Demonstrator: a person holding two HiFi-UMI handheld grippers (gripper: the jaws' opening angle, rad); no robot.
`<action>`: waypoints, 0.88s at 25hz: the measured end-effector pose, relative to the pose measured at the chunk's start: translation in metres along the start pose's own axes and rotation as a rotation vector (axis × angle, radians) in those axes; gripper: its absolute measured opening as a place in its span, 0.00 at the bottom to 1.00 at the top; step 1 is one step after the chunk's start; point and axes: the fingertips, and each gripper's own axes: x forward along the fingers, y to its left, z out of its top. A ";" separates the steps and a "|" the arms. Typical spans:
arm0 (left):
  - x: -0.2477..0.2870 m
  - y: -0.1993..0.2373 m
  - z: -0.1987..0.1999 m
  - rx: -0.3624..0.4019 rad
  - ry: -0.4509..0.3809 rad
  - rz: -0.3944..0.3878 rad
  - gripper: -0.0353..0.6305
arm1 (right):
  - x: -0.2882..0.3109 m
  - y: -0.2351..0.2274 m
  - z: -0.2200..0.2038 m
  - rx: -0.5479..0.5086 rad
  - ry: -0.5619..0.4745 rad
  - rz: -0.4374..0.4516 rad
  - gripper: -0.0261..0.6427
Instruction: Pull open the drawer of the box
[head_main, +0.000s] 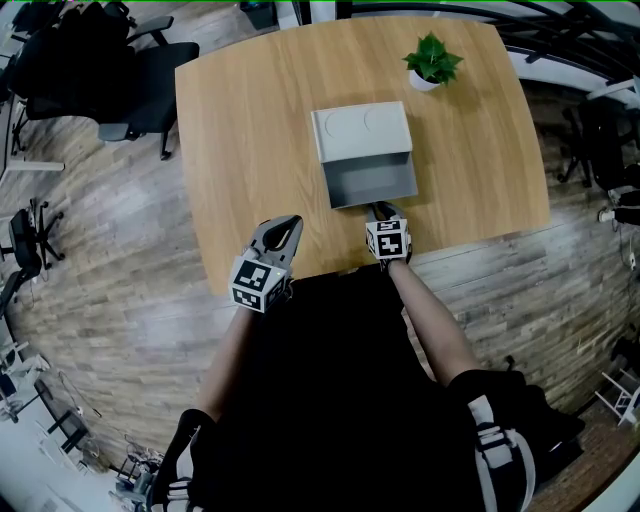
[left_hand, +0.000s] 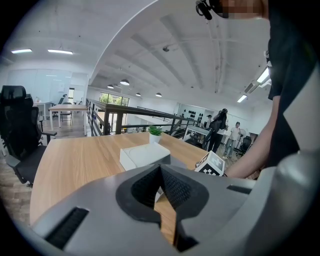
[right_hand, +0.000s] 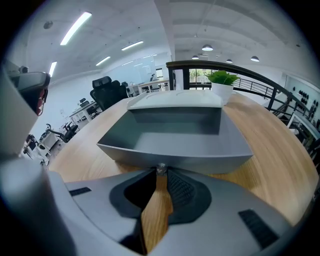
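Right gripper view: right claw (right_hand: 160, 176) pinches drawer knob (right_hand: 160, 168).

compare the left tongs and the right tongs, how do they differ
The right tongs are shut on the knob of the drawer; the left tongs are shut on nothing. The right tongs sit at the open drawer's front; the left tongs hang near the table edge, apart from the box. Both carry marker cubes.
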 end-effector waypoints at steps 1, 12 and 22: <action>0.000 0.000 -0.001 0.001 0.000 0.000 0.09 | -0.001 0.000 0.000 0.004 -0.004 0.003 0.15; -0.006 -0.008 -0.006 0.016 -0.017 -0.047 0.09 | -0.027 0.002 -0.021 0.008 -0.021 -0.008 0.17; -0.013 -0.018 -0.017 0.019 -0.023 -0.121 0.09 | -0.082 0.024 -0.011 -0.058 -0.097 -0.007 0.08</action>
